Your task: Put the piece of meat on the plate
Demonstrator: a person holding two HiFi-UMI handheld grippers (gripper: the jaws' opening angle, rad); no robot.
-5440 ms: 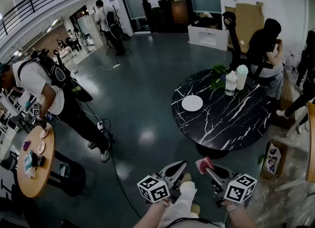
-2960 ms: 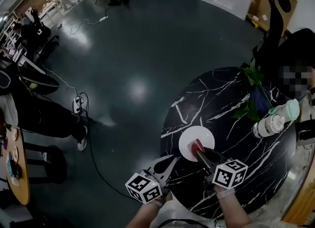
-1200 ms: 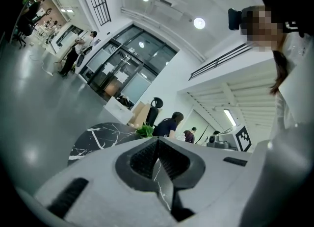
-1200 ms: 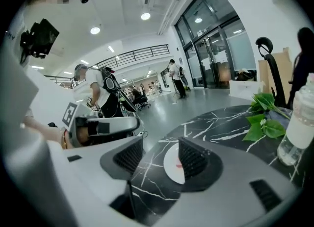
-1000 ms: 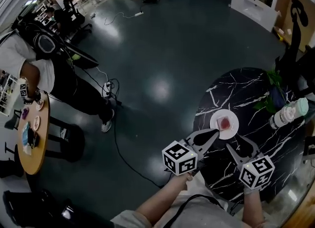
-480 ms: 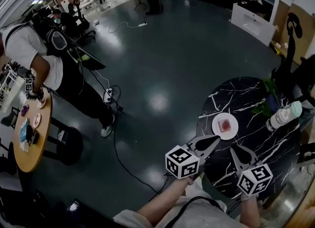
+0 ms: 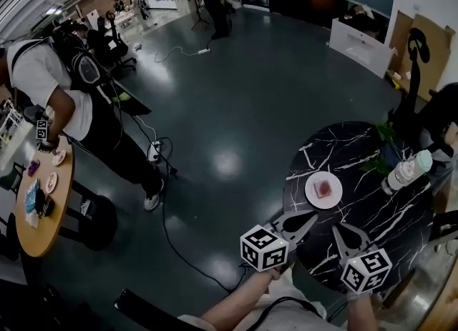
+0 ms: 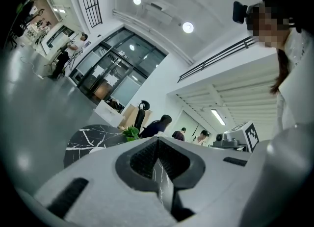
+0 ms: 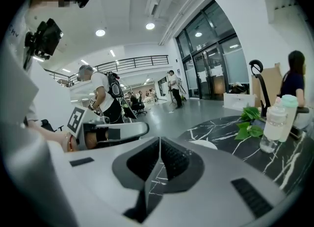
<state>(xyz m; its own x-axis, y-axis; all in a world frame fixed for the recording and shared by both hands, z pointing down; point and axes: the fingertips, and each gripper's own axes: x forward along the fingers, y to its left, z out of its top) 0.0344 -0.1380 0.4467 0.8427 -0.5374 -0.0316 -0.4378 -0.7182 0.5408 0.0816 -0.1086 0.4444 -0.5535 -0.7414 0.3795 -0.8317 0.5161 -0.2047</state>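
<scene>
The pink piece of meat [image 7: 324, 189] lies on the small white plate [image 7: 323, 190], on the near left part of the round black marble table [image 7: 372, 215]. Both grippers hover at the table's near edge, short of the plate and apart from it. My left gripper [image 7: 313, 216] is shut and empty; in the left gripper view its jaws [image 8: 158, 140] meet at the tips. My right gripper [image 7: 336, 228] is closing, with its tips together and nothing between them [image 9: 159, 140]. In the right gripper view the plate [image 9: 203, 144] shows just beyond the jaws.
Two pale bottles [image 7: 403, 170] and a green plant [image 7: 383, 147] stand at the table's far right. A seated person is behind them. On the left a person stands by a round wooden table [image 7: 36, 208]. A cable [image 7: 164, 201] runs across the dark floor.
The right gripper carried the meat to the plate and let it go. In the last second both grippers drew back from the plate and the right jaws came together.
</scene>
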